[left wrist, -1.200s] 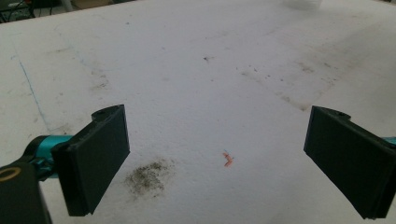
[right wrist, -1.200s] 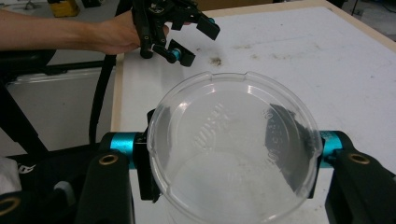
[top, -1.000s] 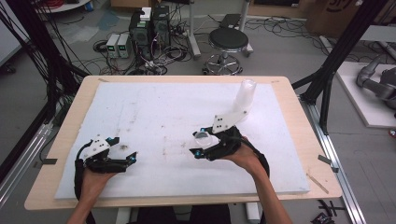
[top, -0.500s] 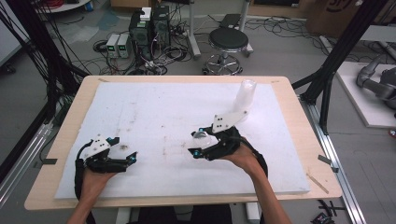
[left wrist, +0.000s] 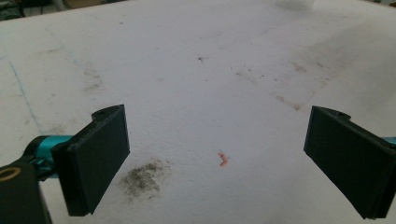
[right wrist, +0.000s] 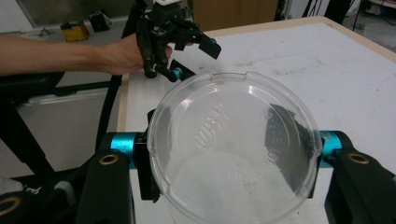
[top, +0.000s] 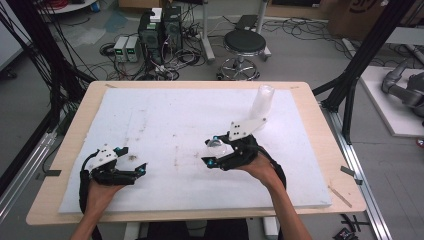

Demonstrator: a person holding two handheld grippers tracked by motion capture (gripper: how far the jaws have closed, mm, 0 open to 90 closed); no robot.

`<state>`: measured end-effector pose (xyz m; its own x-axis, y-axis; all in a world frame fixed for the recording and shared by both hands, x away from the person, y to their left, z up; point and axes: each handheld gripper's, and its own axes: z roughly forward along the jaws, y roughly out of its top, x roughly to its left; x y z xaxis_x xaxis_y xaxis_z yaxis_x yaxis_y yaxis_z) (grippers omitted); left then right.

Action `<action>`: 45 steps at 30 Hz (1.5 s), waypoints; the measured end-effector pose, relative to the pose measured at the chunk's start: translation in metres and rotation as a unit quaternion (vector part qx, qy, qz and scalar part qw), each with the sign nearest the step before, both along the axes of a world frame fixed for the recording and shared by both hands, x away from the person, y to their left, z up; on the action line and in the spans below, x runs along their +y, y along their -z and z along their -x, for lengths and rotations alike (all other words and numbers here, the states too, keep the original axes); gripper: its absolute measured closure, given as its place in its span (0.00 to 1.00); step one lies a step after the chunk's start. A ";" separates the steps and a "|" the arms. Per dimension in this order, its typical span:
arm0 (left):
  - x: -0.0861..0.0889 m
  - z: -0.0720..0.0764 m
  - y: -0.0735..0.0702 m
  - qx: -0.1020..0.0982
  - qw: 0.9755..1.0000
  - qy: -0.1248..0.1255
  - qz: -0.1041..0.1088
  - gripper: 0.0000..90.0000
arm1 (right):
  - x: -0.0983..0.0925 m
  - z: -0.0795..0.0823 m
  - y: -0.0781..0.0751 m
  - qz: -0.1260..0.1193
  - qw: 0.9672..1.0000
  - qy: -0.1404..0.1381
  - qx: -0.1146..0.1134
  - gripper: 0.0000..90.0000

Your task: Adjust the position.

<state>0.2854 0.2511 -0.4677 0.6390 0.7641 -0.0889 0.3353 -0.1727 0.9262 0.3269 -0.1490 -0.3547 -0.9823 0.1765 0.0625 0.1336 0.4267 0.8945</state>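
Grip on a clear plastic cup (right wrist: pixel 236 149) is being maintained by the right gripper (top: pixel 220 156), whose jaws are being pressed against opposite sides of the cup wall just below the rim. The cup is being held near the middle of the white foam board (top: pixel 165 125), right of centre, with its open mouth turned toward the gripper's own camera; this hold by the wall is probably being used so that the mouth stays unobstructed. A stack of similar clear cups (top: pixel 262 102) is standing upright at the far right of the board, just beyond the right hand. The left gripper (top: pixel 131 171) is being rested low at the near left, its jaws spread wide with nothing between them, apparently being kept out of the way or in readiness. A dark smudge (left wrist: pixel 142 176) and a small red mark (left wrist: pixel 222 158) are being framed between those jaws. The cup's base is being cut off by the lower edge of the right gripper view, and its embossed lettering is too faint to be read.
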 end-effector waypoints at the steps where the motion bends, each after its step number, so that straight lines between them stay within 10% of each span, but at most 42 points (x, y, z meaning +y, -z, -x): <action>1: 0.001 0.000 0.000 0.000 1.000 0.003 0.001 0.07 | -0.001 -0.001 0.000 -0.003 1.000 -0.001 0.001 0.47; 13: 0.001 -0.005 -0.027 -0.035 0.997 0.068 0.014 0.07 | -0.002 -0.002 0.000 -0.036 0.999 -0.008 0.009 0.47; 19: 0.007 -0.011 -0.047 -0.047 0.991 0.120 0.032 0.07 | 0.000 -0.001 0.000 -0.045 0.999 -0.014 0.009 0.47; 26: -0.008 -0.019 -0.070 -0.052 0.976 0.205 0.056 0.07 | -0.002 -0.001 -0.003 -0.071 0.997 -0.021 0.008 0.46; 45: -0.095 -0.029 -0.084 -0.070 0.941 0.315 0.101 0.07 | -0.002 0.000 -0.006 -0.116 0.993 -0.036 0.013 0.46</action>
<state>0.3146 0.1565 -0.3836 0.9756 0.2073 -0.0720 0.0968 -0.1122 0.9890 0.3272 -0.1508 -0.3492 -0.9894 0.0844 0.1180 0.1340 0.2197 0.9663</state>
